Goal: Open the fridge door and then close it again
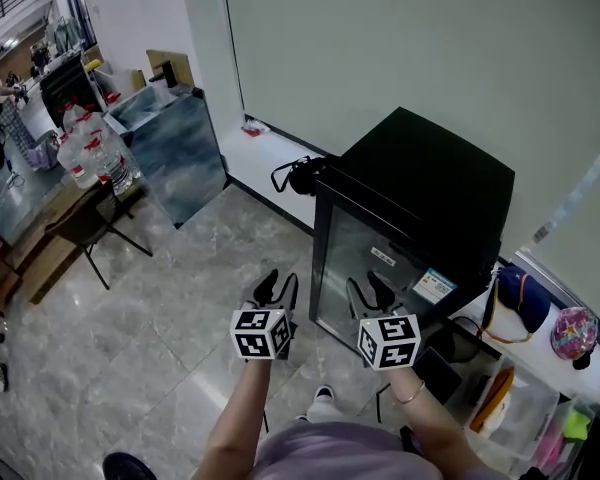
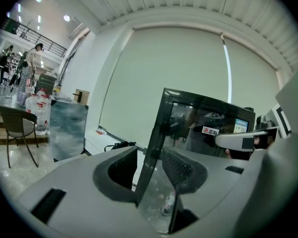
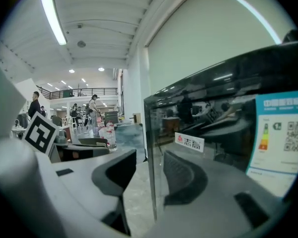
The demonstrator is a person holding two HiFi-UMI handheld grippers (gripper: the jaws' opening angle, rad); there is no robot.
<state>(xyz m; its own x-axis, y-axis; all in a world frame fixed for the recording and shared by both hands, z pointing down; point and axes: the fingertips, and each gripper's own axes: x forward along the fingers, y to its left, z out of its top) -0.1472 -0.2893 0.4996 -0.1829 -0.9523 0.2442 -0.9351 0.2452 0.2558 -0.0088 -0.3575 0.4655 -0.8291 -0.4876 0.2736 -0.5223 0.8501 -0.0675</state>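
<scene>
The small black fridge [image 1: 435,173] stands against the wall, and its glass door [image 1: 380,258] looks closed flush on the body. My left gripper [image 1: 278,290] hovers over the floor just left of the door's left edge, short of it. My right gripper [image 1: 368,292] hangs in front of the glass. Both stand open with nothing between the pads. In the left gripper view the door [image 2: 208,128] and its dark left edge show beyond the open left gripper [image 2: 149,155]. The right gripper view has the glass [image 3: 213,133] close ahead of the open right gripper [image 3: 150,157].
A black bag [image 1: 302,175] lies on the white ledge left of the fridge. A blue-grey cabinet [image 1: 170,153], a chair [image 1: 85,228] and water bottles [image 1: 90,153] stand at the left. A cap [image 1: 520,298], a pink ball [image 1: 573,330] and a plastic box [image 1: 500,398] crowd the fridge's right side.
</scene>
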